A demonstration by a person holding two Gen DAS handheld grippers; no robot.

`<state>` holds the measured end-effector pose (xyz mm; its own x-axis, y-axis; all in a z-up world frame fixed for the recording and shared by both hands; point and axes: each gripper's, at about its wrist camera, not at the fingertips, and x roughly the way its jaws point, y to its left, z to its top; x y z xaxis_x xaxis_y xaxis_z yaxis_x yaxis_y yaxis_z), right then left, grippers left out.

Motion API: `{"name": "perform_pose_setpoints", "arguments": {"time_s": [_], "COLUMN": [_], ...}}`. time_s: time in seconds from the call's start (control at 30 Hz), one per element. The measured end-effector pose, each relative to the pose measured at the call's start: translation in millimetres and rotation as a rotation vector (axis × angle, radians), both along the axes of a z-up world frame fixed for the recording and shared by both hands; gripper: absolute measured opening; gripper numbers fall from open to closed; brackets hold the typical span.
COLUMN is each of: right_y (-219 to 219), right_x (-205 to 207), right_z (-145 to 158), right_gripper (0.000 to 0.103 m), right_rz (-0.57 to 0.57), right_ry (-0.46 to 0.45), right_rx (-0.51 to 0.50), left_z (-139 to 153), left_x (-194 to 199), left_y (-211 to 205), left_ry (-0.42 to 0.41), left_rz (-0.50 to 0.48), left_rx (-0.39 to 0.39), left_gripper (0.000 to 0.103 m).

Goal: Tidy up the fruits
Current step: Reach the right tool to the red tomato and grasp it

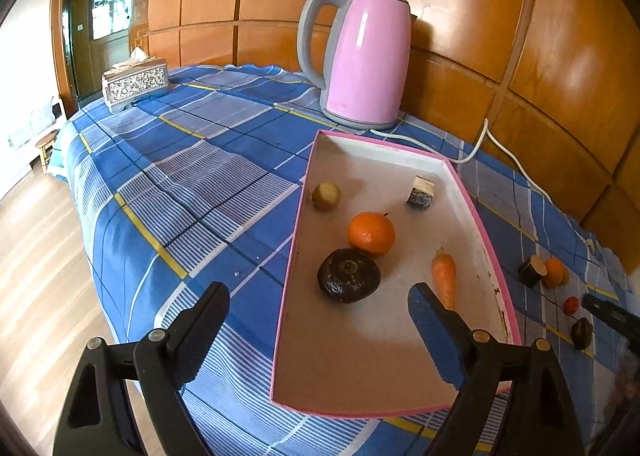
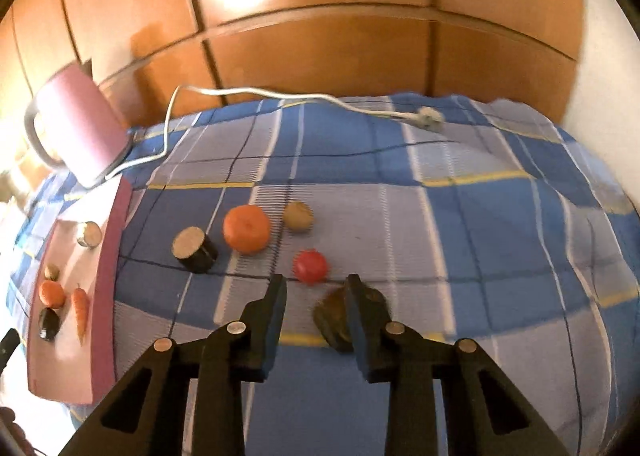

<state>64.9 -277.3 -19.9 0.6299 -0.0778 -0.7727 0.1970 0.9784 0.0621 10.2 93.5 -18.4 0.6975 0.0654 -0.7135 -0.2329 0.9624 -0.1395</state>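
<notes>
Inside the pink-rimmed tray [image 1: 472,196] lie a small yellowish fruit [image 1: 326,196], an orange [image 1: 371,233], a dark wrinkled fruit [image 1: 348,275], a carrot [image 1: 445,276] and a cut dark piece [image 1: 420,192]. On the cloth (beside the tray): another orange [image 2: 246,229], a red tomato [image 2: 310,266], a dark cylinder [image 2: 194,248].

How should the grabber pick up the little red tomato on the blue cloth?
Grip the red tomato across its round middle, coming down from above with one finger on each side. It is small and ball-shaped, so it may roll; a centred pinch should steady it. The orange and the dark fruit sit apart from it, leaving room for the fingers.
</notes>
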Motion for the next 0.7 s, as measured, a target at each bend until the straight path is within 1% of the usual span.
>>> {"name": "perform_pose_setpoints", "arguments": {"time_s": [0.07,0.17,0.23,0.37,0.47,0.7], "right_y": [7.1,14.7,19.4,24.5,17.8,4.4], "right_x": [20.0,40.8,46.8,48.6,47.5,53.2], "right_z": [-7.8,-21.9,-25.2,-27.1,-27.0,-32.4], "right_gripper": [0.03,0.031,0.032,0.032,0.032,0.032], "right_rz": [0.042,0.069,0.074,0.115,0.09,0.046], "right_ry": [0.044,0.107,0.107,0.117,0.113,0.139], "right_rx": [-0.023,-0.071,-0.14,-0.187,-0.182,-0.187], "left_z": [0.1,-1.8,-3.9,-6.7,-5.1,-3.4], "left_x": [-0.4,-0.4,0.4,1.6,0.4,-1.9], "left_y": [0.1,-0.5,-1.4,-4.7,-7.1,-7.2], "left_ry": [0.002,0.01,0.017,0.03,0.027,0.026], "left_rz": [-0.004,-0.01,-0.011,-0.018,-0.025,-0.018], "left_rx": [0.002,0.008,0.015,0.015,0.02,0.019], "left_gripper": [0.091,0.091,0.091,0.091,0.093,0.093]}}
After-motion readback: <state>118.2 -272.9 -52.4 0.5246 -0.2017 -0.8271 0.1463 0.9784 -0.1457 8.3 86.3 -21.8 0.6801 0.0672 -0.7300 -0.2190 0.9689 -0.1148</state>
